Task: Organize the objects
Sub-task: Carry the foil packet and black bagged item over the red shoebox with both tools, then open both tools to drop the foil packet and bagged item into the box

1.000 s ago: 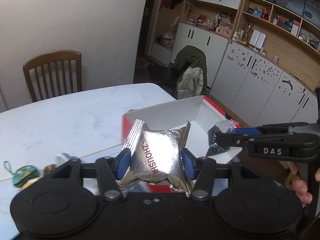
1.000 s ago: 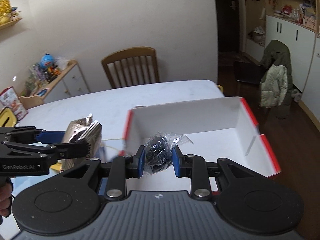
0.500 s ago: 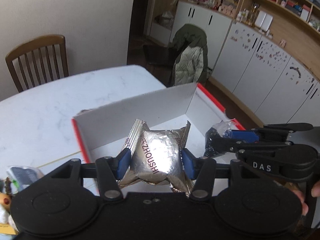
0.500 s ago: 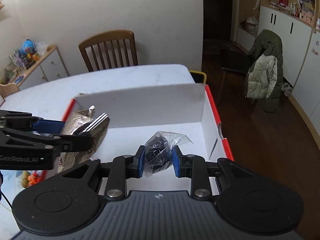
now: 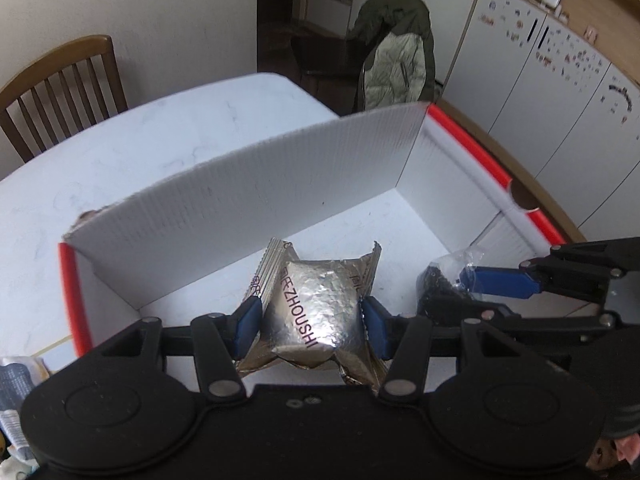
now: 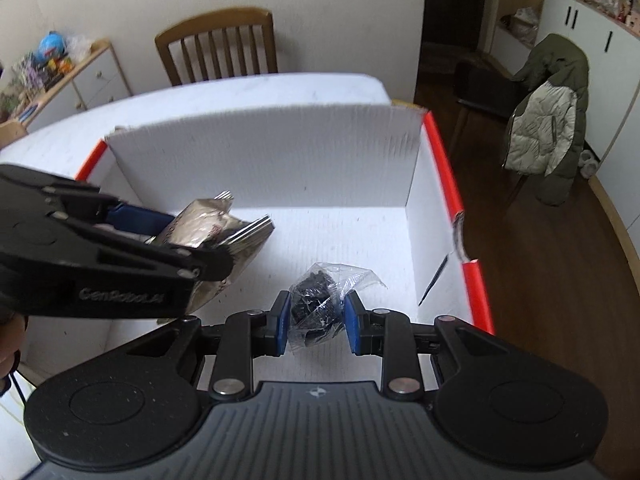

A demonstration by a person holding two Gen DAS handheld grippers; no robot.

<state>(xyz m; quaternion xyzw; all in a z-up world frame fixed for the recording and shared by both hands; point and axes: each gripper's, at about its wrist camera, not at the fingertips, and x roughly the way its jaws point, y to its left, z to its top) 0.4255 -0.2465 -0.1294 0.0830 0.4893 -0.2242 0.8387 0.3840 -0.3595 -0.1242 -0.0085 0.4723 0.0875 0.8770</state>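
Note:
My left gripper (image 5: 310,326) is shut on a silver foil snack packet (image 5: 316,312) and holds it over the inside of a white box with red edges (image 5: 248,196). My right gripper (image 6: 315,316) is shut on a small clear plastic bag of black parts (image 6: 320,300), also over the box floor (image 6: 360,232). In the right wrist view the left gripper (image 6: 176,240) and its foil packet (image 6: 212,228) are at the left. In the left wrist view the right gripper (image 5: 452,288) and its bag (image 5: 436,284) are at the right.
The box sits on a white table (image 5: 140,140) near its right edge. A wooden chair (image 6: 218,50) stands behind the table. Small items (image 5: 16,384) lie on the table left of the box. A jacket on a chair (image 6: 548,116) stands on the floor to the right.
Both grippers have moved forward and down over the box, each still holding its item. The box now fills most of both views.

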